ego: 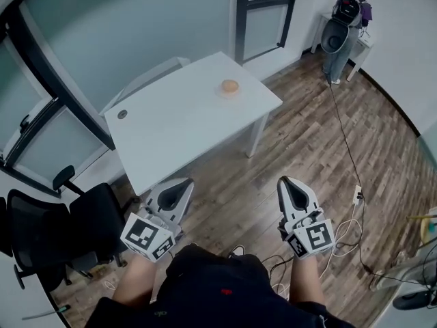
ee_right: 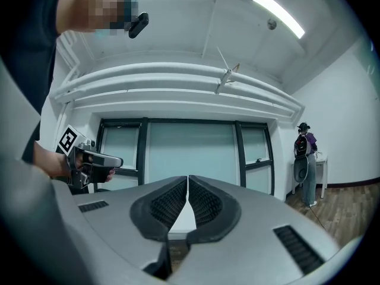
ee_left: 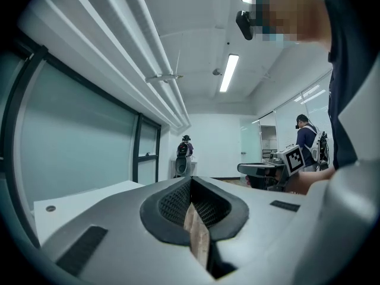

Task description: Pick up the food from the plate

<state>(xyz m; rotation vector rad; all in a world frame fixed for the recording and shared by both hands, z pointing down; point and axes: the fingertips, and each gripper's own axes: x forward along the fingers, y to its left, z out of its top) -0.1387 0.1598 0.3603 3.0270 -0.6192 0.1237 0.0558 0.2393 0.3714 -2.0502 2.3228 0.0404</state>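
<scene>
The round brown food sits on a plate near the far right corner of the white table. The left gripper and right gripper hang off the table's near side, fingers pressed together, holding nothing.

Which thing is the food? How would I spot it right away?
Find the white table beside the big glass wall. Near its far right corner lies a pale plate with the food on it. The food is a small round orange-brown lump; the table's only other mark is a flat dark circle at the opposite end.
</scene>
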